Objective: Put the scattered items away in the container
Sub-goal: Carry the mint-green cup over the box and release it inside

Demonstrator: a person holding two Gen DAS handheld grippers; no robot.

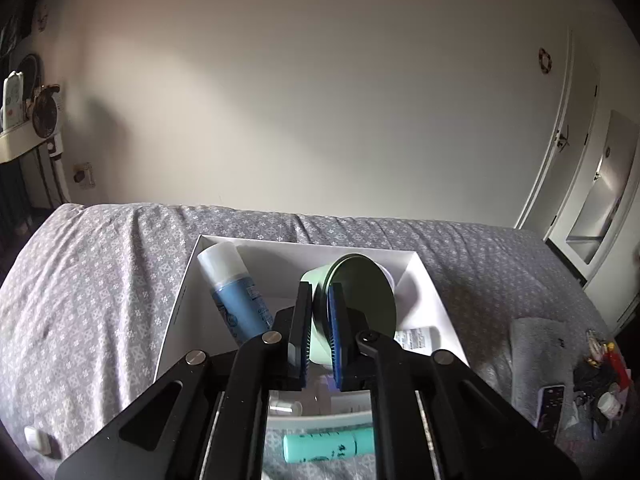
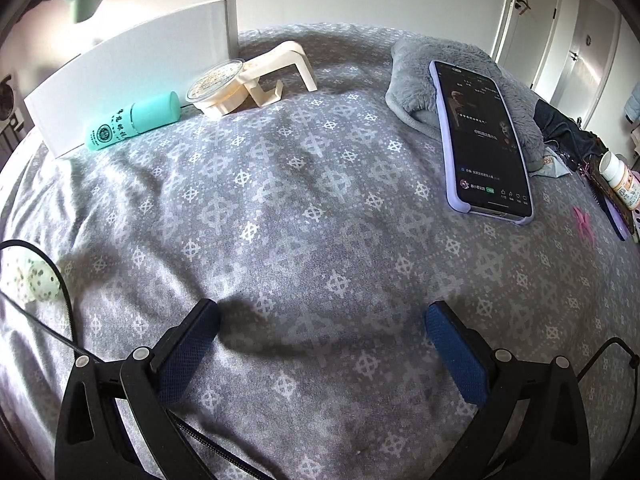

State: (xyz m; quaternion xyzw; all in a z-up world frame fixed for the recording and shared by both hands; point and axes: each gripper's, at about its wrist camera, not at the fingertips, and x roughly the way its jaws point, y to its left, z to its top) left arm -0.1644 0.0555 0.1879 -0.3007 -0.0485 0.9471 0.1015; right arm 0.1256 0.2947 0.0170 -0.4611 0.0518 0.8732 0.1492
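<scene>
My left gripper is shut on the rim of a pale green cup and holds it tilted above the white box on the bed. A blue spray can lies inside the box at the left, and a small white tube at the right. A teal tube lies on the bed just in front of the box; it also shows in the right wrist view beside the box wall. My right gripper is open and empty, low over the bedsheet.
A cream plastic holder with a round clear-lidded tub lies beside the box. A phone rests on a grey plush cloth. A pill bottle and clutter sit at the right bed edge. A wall is behind.
</scene>
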